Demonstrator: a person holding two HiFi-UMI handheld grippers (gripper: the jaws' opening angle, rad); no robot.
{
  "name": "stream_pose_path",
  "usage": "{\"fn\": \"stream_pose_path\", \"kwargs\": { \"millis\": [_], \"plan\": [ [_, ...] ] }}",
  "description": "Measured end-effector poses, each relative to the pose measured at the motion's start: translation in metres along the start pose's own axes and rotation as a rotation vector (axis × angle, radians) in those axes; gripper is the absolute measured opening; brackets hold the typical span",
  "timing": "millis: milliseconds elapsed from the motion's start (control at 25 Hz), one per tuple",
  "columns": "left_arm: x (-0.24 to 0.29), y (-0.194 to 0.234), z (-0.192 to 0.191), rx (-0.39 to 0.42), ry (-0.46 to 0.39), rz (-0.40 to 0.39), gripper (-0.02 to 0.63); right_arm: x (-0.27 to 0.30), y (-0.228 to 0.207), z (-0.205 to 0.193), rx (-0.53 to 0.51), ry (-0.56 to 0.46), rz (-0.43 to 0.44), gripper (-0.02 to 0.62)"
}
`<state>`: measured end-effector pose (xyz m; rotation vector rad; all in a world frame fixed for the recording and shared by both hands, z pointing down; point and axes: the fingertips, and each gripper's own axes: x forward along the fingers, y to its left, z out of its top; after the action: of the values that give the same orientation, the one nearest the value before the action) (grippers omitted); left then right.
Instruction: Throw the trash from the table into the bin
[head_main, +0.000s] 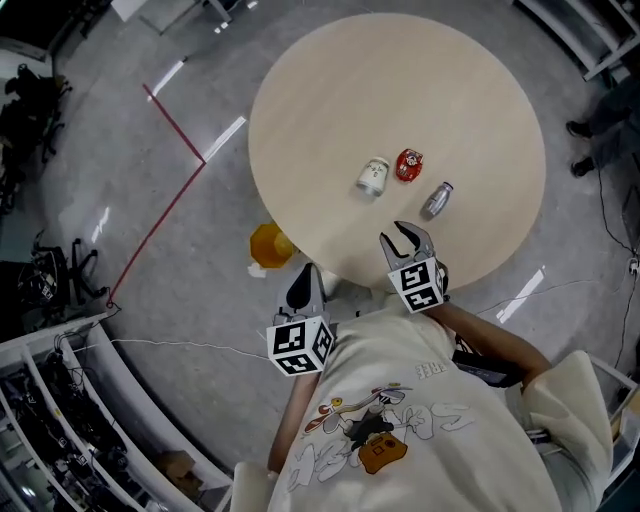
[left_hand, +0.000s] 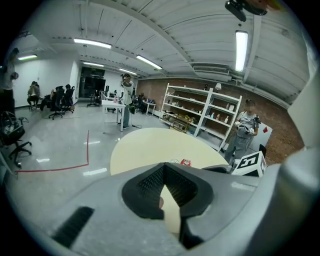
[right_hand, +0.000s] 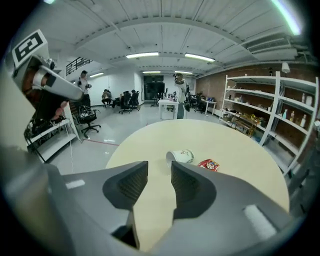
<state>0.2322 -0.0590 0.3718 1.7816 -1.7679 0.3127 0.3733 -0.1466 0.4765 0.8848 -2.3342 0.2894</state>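
Reaching for trash: right hand-held gripper (head_main: 405, 237) is released and empty over the near bench (head_main: 330, 110) edge. White cup (head_main: 373, 175) lies on its side just ahead, red packet (head_main: 409, 164) ahead-right. Straddle the cup's body squarely before closing. Left hand-held gripper (head_main: 305, 286) is clenched and empty.

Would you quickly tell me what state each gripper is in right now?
Left gripper: closed, holding nothing.
Right gripper: open, nothing between its jaws.
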Motion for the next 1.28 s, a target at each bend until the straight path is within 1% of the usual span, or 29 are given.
{"fn": "stream_pose_path", "kwargs": {
  "millis": [120, 200, 320, 440, 560, 680, 760, 880, 1000, 1040, 1120, 1280],
  "plan": [
    [-0.009, 0.015, 0.003, -0.030, -0.024, 0.036, 0.003, 0.024, -0.018, -0.008, -0.073, 0.032, -0.033, 0.157],
    [-0.013, 0.018, 0.006, -0.062, -0.048, 0.024, 0.003, 0.039, -0.031, -0.011, -0.124, 0.050, -0.051, 0.158],
    [-0.009, 0.022, 0.000, -0.081, -0.046, 0.016, 0.003, 0.063, -0.048, -0.019, -0.176, 0.074, -0.068, 0.167],
    [-0.007, 0.035, -0.004, -0.069, -0.040, 0.045, 0.003, 0.092, -0.047, -0.020, -0.180, 0.093, -0.055, 0.174],
    [0.003, 0.038, -0.008, -0.053, -0.026, 0.049, 0.003, 0.111, -0.049, -0.019, -0.174, 0.107, -0.067, 0.188],
    [0.014, 0.038, -0.001, -0.014, -0.010, 0.052, 0.003, 0.123, -0.051, -0.014, -0.149, 0.123, -0.080, 0.195],
    [0.019, 0.032, 0.005, 0.002, 0.004, 0.041, 0.003, 0.125, -0.052, -0.009, -0.141, 0.136, -0.085, 0.195],
    [0.024, 0.021, 0.006, 0.041, 0.034, 0.014, 0.003, 0.130, -0.054, -0.008, -0.160, 0.158, -0.101, 0.198],
    [0.025, 0.021, 0.000, 0.073, 0.042, 0.006, 0.003, 0.139, -0.057, -0.017, -0.200, 0.182, -0.150, 0.195],
    [0.025, 0.024, -0.001, 0.073, 0.040, 0.009, 0.003, 0.141, -0.059, -0.019, -0.213, 0.186, -0.174, 0.176],
    [0.024, 0.030, 0.001, 0.061, 0.033, 0.021, 0.003, 0.141, -0.066, -0.018, -0.232, 0.185, -0.214, 0.102],
    [0.024, 0.036, 0.003, 0.038, 0.020, 0.032, 0.003, 0.135, -0.080, -0.014, -0.248, 0.170, -0.258, 0.059]
  ]
}}
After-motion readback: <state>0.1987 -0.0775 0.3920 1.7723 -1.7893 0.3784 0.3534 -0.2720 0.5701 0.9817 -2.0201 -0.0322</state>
